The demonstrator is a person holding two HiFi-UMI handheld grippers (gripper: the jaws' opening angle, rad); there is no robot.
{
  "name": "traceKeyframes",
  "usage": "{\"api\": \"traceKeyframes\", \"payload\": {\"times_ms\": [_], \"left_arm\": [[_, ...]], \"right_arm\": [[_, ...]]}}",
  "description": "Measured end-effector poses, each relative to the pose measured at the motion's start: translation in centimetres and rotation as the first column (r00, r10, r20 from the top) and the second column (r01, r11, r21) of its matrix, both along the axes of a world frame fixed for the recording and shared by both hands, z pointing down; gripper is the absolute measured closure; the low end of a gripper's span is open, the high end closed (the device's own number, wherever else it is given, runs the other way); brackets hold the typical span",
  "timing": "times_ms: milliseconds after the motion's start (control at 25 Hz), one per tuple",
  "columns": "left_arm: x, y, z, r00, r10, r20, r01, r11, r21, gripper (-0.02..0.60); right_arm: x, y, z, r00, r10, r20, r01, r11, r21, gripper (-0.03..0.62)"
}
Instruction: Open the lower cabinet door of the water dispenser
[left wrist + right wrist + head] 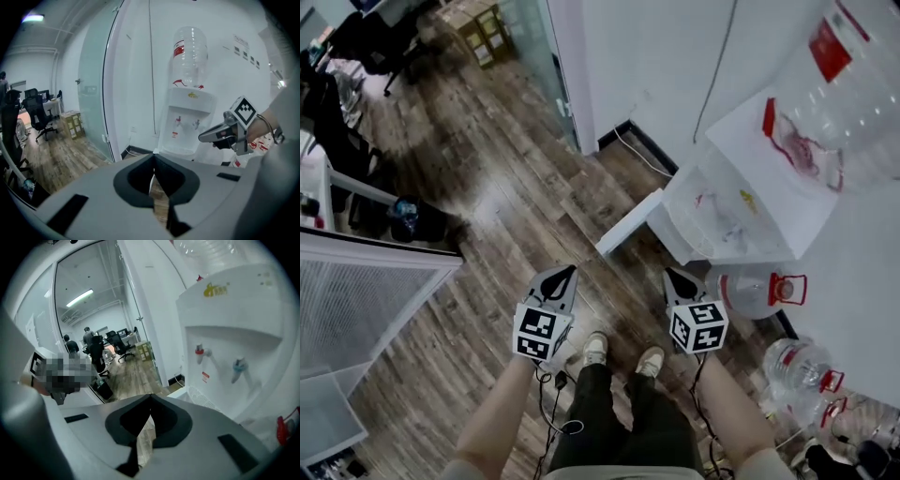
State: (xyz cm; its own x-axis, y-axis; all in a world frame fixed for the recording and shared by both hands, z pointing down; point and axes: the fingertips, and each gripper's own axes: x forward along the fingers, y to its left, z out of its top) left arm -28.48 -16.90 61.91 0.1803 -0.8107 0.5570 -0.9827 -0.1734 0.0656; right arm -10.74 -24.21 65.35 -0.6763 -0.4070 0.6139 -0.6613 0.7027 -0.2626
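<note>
Nearest the head view, the person's shoes [595, 349] stand on the wooden floor [516, 197]. Just ahead of them, both tools are held side by side, well apart and angled downward.

Left tongs [568, 272]: tips together, nothing between them. Right tongs [671, 275]: tips together, nothing between them. Neither touches the dispenser.

Just beyond the right tongs, the lower cabinet door [628, 223] stands swung out from the front of the water dispenser [741, 202], its free edge pointing to the left of the head view. The dispenser is white and stands against the wall [656, 66]. It has one red tap and one blue tap, and an inverted clear bottle [853, 84] sits on top.

Two spare bottles [757, 291] lie on the floor to the right of the dispenser. Farther left, a glass partition [530, 47] opens onto an office area with dark chairs [375, 47].
</note>
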Motion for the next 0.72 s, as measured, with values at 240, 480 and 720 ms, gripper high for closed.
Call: {"api": "traceKeyframes", "payload": {"times_ms": [240, 480, 720], "left_arm": [[3.6, 0.1, -7.2, 0.999, 0.039, -0.009, -0.038, 0.999, 0.028, 0.575], [7.2, -0.3, -14.6, 0.997, 0.075, 0.002, -0.075, 0.995, 0.069, 0.575], [10.1, -0.6, -21.7, 0.993, 0.112, 0.034, -0.116, 0.985, 0.124, 0.575]], "right_arm": [[4.0, 0.5, -7.6, 0.998, 0.065, 0.009, -0.065, 0.998, 0.002, 0.588], [6.8, 1.6, -16.2, 0.997, 0.059, 0.056, -0.06, 0.998, 0.023, 0.588], [8.5, 2.7, -25.6, 0.994, -0.001, 0.109, -0.012, 0.993, 0.118, 0.588]]}}
